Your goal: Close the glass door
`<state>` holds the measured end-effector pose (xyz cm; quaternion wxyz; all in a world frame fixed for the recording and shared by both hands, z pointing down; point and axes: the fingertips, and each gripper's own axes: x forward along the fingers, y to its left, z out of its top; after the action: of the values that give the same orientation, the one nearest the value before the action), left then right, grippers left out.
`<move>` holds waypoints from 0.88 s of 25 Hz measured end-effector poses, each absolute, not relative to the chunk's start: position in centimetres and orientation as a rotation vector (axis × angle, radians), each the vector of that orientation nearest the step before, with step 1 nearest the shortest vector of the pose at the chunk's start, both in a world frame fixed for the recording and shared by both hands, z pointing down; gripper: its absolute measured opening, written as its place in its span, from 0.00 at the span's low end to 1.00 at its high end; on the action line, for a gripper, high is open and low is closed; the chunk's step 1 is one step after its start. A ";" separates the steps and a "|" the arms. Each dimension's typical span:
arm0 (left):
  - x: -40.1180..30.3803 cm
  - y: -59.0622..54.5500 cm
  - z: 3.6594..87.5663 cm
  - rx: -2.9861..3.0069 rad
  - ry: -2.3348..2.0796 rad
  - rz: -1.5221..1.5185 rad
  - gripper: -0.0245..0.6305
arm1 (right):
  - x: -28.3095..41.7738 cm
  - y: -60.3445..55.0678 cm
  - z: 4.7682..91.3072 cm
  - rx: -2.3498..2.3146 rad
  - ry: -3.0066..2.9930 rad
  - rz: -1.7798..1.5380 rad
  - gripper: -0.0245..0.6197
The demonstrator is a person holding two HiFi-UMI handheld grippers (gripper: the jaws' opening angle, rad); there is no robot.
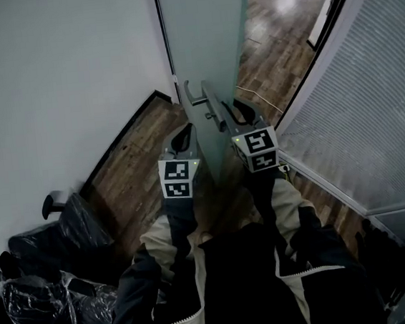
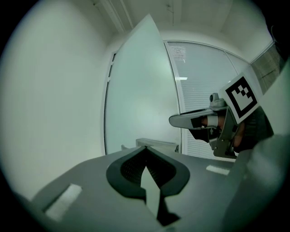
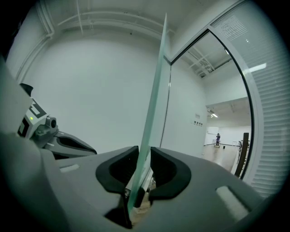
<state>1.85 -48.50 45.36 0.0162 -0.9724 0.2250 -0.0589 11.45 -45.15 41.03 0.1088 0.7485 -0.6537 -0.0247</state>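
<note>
Right gripper view: right hand-held gripper (image 3: 144,152) is gripping the glass door (image 3: 156,90) edge; left hand-held gripper (image 2: 145,149), closed and empty, is hovering to its left.

Head view: set high, faced steeply down at left gripper (image 1: 185,132), right gripper (image 1: 240,109) and the glass door (image 1: 206,21) edge. Left gripper view: low behind its jaws, faced the door's broad face, near. Right gripper view: looked edge-on along the door, close. All three shared the door; each gripper view caught the other gripper.
</note>
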 end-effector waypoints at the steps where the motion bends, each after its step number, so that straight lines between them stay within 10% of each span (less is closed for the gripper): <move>1: 2.4 -48.3 45.2 -3.025 0.694 -0.180 0.04 | 12.3 -44.8 40.9 2.206 -1.910 -0.075 0.18; 22: 14.0 -44.6 44.7 -3.037 0.663 -0.183 0.04 | 35.1 -40.0 41.0 2.354 -1.685 0.014 0.17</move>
<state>13.95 -44.61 44.67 0.0136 -0.9752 0.2130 -0.0588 35.12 -39.95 41.01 0.1233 0.8070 -0.5776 0.0049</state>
